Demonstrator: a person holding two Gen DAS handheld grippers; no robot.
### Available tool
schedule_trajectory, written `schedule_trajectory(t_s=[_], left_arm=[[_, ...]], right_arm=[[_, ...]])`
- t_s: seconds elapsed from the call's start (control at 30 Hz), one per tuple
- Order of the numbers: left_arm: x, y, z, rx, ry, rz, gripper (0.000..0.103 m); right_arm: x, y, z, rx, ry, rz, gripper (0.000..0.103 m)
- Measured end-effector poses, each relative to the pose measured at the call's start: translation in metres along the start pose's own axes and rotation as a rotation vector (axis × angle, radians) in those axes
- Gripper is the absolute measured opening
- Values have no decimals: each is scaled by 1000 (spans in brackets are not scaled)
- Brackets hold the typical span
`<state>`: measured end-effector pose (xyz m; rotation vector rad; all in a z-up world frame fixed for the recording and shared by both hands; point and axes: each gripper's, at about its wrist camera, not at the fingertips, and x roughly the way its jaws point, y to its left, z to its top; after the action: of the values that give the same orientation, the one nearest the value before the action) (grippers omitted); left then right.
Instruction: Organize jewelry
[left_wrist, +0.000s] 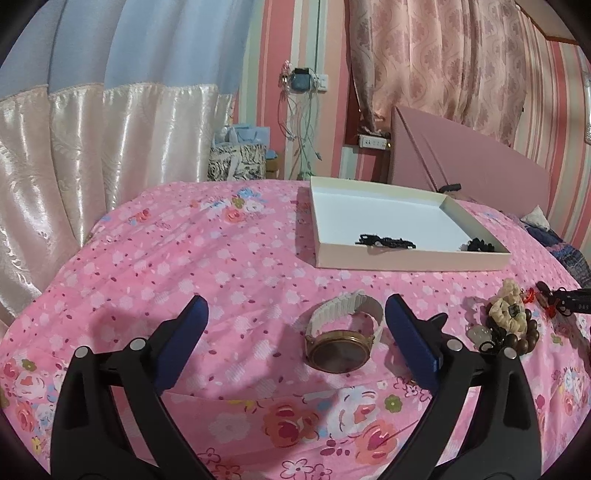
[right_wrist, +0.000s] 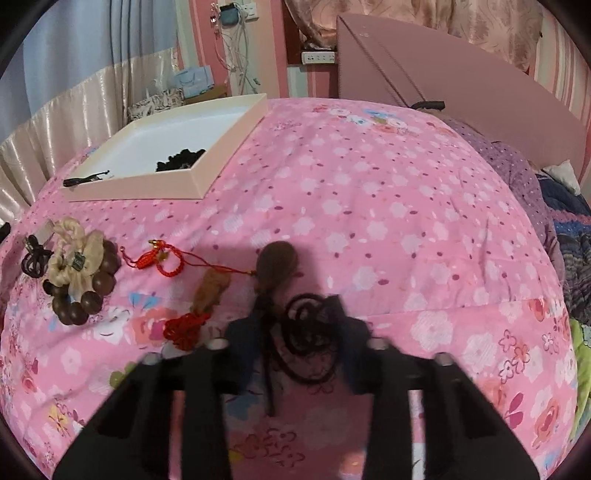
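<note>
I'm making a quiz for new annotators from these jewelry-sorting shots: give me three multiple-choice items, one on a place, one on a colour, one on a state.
1. Where does the watch lie?
A. inside the tray
B. on the bedspread between the left tongs' fingers
C. on the floor

2. What colour is the watch strap?
A. white
B. red
C. black

3. How do the left tongs stand?
A. shut on the watch
B. shut and empty
C. open

Answers:
1 B: the watch rests on the pink bedspread, short of the tray, between the left tongs.
2 A: the strap loops pale white behind the gold case.
3 C: both blue pads stand wide apart and touch nothing.
</note>
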<state>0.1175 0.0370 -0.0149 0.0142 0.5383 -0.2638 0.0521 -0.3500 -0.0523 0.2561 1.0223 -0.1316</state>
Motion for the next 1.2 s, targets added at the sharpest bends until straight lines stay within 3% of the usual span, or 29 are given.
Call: schedule_trajectory(t_s=[0.03, 0.17, 0.4, 0.6, 0.8, 0.97, 1.2], left_arm=[[2, -1, 0, 3, 8, -4, 96], [5, -8, -1, 23, 28, -27, 95], [-1, -57, -7, 125, 54, -86, 95], [12, -109, -18, 248, 132, -52, 95], [18, -126, -20, 230, 159, -22, 93], [8, -144, -7, 174, 109, -92, 93], [35, -195, 3, 218, 129, -143, 93]], right_arm=[[-1, -1, 0, 5, -6, 3, 22], [-6, -5, -1, 33, -30, 19, 15], [-8, 1, -1, 9, -41, -5, 15], [-8, -2, -1, 21, -47, 6, 15], [-10, -7, -1, 44, -53, 39, 15], [-10, -4, -1, 29, -56, 41, 15], [-10, -7, -2, 42, -58, 65, 15]])
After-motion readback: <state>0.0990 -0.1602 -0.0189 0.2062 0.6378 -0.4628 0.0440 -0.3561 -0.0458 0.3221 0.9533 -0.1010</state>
